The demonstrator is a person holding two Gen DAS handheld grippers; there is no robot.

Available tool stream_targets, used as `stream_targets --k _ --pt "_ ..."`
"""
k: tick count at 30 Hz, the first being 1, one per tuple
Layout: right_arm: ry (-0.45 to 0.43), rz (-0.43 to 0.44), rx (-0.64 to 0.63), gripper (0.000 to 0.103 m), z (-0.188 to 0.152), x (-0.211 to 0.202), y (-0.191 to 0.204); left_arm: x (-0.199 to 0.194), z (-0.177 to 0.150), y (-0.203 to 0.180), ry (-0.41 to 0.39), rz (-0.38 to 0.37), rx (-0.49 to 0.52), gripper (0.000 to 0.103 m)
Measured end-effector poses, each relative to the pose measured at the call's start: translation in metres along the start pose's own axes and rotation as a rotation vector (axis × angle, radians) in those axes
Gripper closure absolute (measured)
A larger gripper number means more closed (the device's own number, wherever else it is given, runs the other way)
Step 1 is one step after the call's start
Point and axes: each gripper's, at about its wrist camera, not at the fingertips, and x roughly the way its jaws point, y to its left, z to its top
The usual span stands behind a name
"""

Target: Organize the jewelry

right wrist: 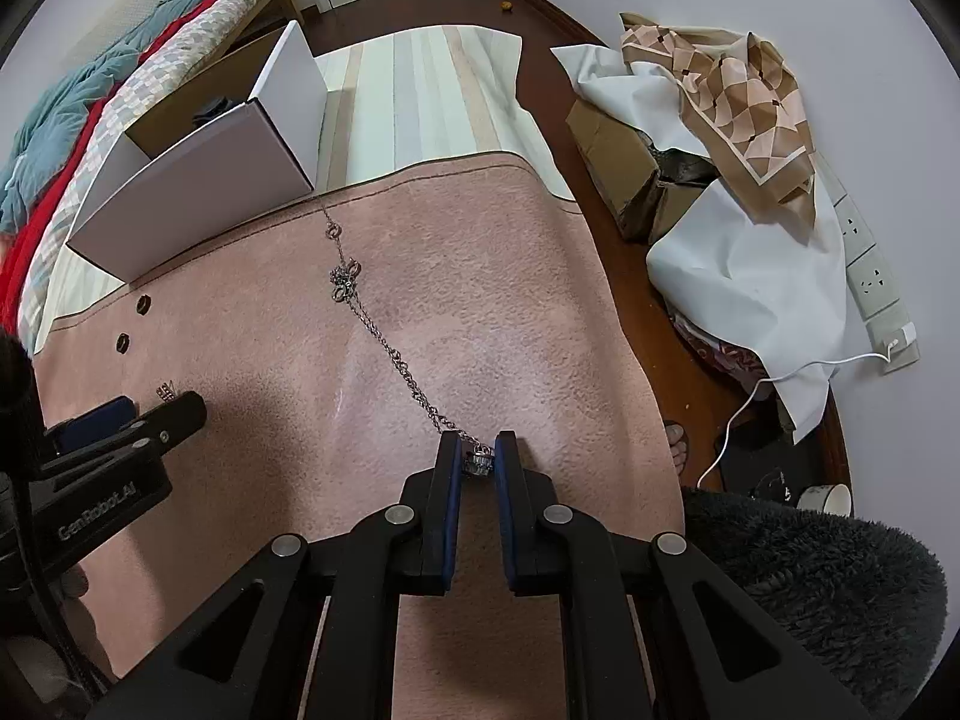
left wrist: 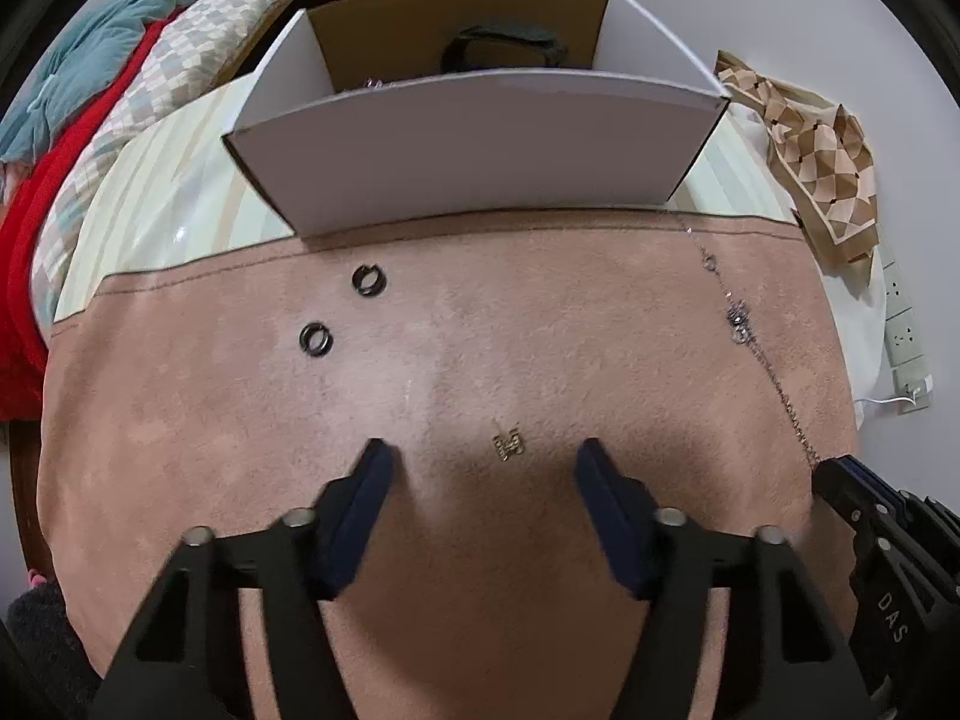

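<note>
A small gold charm (left wrist: 507,444) lies on the pink cloth (left wrist: 480,330) between the fingers of my open left gripper (left wrist: 483,453). Two dark rings (left wrist: 368,281) (left wrist: 316,339) lie further up on the left. A silver chain (right wrist: 384,342) stretches across the cloth from near the white box (right wrist: 198,192). My right gripper (right wrist: 478,453) is shut on the chain's near end, a small round silver piece (right wrist: 480,463). The chain also shows in the left wrist view (left wrist: 739,324), and the left gripper shows at the left of the right wrist view (right wrist: 162,411).
The open white box (left wrist: 468,162) stands at the cloth's far edge with a dark item inside. A striped mat (right wrist: 432,102) lies beyond. To the right are cardboard, white sheets and a patterned scarf (right wrist: 732,96), a power strip (right wrist: 870,276) and a cable.
</note>
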Motion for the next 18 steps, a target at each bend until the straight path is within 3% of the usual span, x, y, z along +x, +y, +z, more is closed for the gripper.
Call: stream_targets --k 2,4,8,18 --pt "0.001 -0.001 -0.002 0.091 0.000 0.000 0.000 0.000 0.002 -0.002 -0.003 -0.004 0.003 0.051" --pt "0.001 -0.001 -0.001 0.091 0.000 0.000 0.000 -0.001 0.003 -0.002 -0.014 -0.001 0.011 0.062" --pt "0.002 0.000 -0.002 0.091 0.000 0.000 0.000 -0.001 0.004 -0.004 -0.022 -0.015 0.023 0.095" --pt "-0.055 0.034 -0.016 0.092 0.005 -0.023 0.011 -0.015 -0.004 0.001 -0.039 -0.056 0.031 0.097"
